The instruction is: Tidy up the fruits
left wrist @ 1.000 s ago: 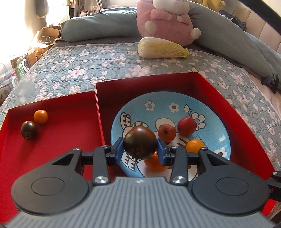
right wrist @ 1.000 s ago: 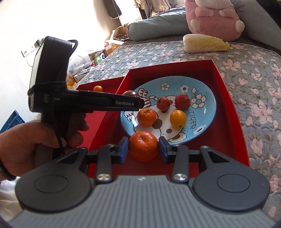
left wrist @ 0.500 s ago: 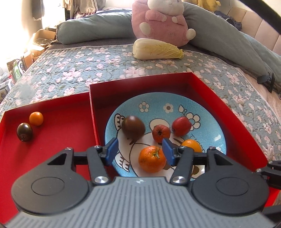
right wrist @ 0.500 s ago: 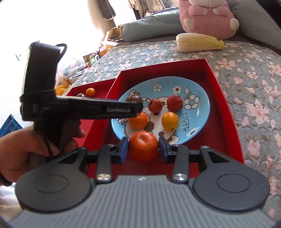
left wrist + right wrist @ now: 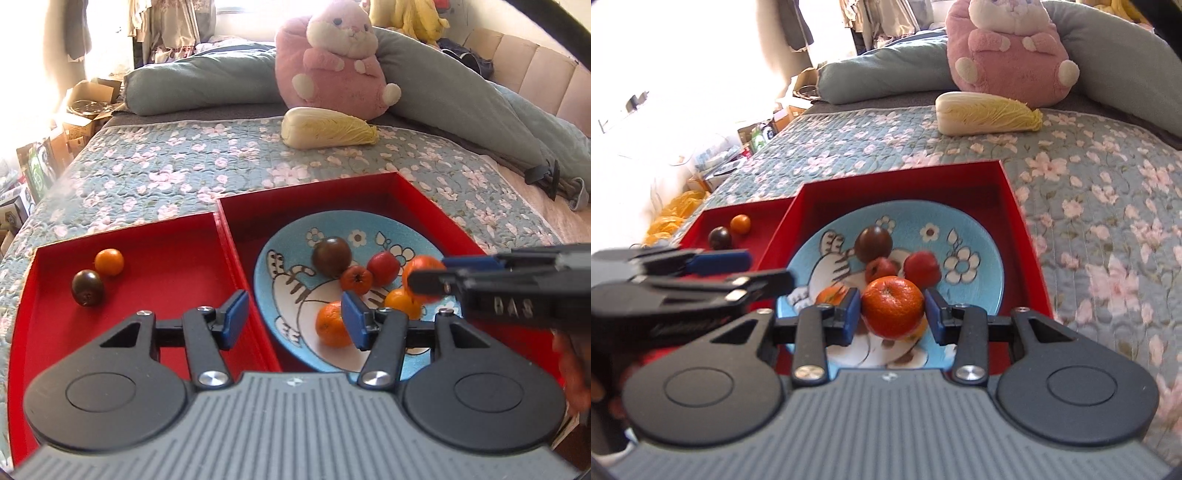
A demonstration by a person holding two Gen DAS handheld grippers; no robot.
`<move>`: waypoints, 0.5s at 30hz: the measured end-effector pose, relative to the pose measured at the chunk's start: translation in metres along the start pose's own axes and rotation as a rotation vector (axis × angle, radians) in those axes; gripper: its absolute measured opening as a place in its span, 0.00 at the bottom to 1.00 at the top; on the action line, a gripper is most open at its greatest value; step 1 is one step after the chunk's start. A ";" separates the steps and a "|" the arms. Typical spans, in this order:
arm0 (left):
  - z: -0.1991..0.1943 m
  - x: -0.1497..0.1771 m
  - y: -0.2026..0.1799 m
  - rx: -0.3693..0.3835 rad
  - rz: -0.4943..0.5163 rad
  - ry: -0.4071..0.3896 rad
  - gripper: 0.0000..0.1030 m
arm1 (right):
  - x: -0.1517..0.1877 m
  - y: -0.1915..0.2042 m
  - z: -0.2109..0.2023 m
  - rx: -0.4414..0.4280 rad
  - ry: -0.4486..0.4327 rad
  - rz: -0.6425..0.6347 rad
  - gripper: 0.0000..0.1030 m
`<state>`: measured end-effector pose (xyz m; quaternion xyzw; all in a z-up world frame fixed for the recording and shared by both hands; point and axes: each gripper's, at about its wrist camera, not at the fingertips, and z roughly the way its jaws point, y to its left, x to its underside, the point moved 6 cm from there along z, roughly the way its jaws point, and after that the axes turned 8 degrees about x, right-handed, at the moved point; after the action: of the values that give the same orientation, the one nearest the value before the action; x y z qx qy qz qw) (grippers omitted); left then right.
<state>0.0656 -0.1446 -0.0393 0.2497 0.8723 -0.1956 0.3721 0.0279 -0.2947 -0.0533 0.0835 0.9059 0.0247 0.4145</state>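
Right gripper: clamped on a mandarin, blue pads against its two sides, carried above the near part of the blue plate.
Left gripper: let go, nothing between its pads, hanging over the wall between the two red trays.
On the plate: a dark tomato at about 11 o'clock, two red fruits mid-plate, another orange one towards 6 o'clock, and a yellow-orange one partly hidden behind the gripper.
Left tray: a small orange fruit and a dark fruit, touching or very nearly so, near its 10 o'clock corner.
How the mandarin should handle: light, round, with a loose and slightly giving peel. Likely grippy rather than slick, but it bruises if squeezed hard and will roll once set down.
Where to hold: across its widest part, as now. A grip nearer the top or bottom would probably let it squirt out.
Setting down: the plate dishes towards its middle, so fruit should settle there and nudge its neighbours.
Surface: both trays sit on a quilted floral bedspread, soft and uneven, so they may rock under pressure.
Room: a bedroom, with a pink plush rabbit and a napa cabbage at 12 o'clock, and grey-blue bolsters behind. The far left is washed out by window glare; cardboard boxes, I think.
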 end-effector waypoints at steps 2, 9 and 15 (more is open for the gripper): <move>-0.004 0.002 0.010 -0.014 -0.011 0.001 0.59 | -0.008 -0.002 0.008 0.025 -0.003 0.000 0.40; -0.012 0.003 0.058 -0.094 -0.069 0.001 0.59 | -0.011 -0.009 0.033 0.150 0.039 -0.019 0.41; -0.015 0.000 0.099 -0.161 -0.106 0.001 0.59 | -0.008 -0.004 0.036 0.173 0.041 -0.035 0.42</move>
<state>0.1149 -0.0573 -0.0449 0.1725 0.8973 -0.1441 0.3799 0.0603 -0.3007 -0.0713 0.1025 0.9143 -0.0591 0.3873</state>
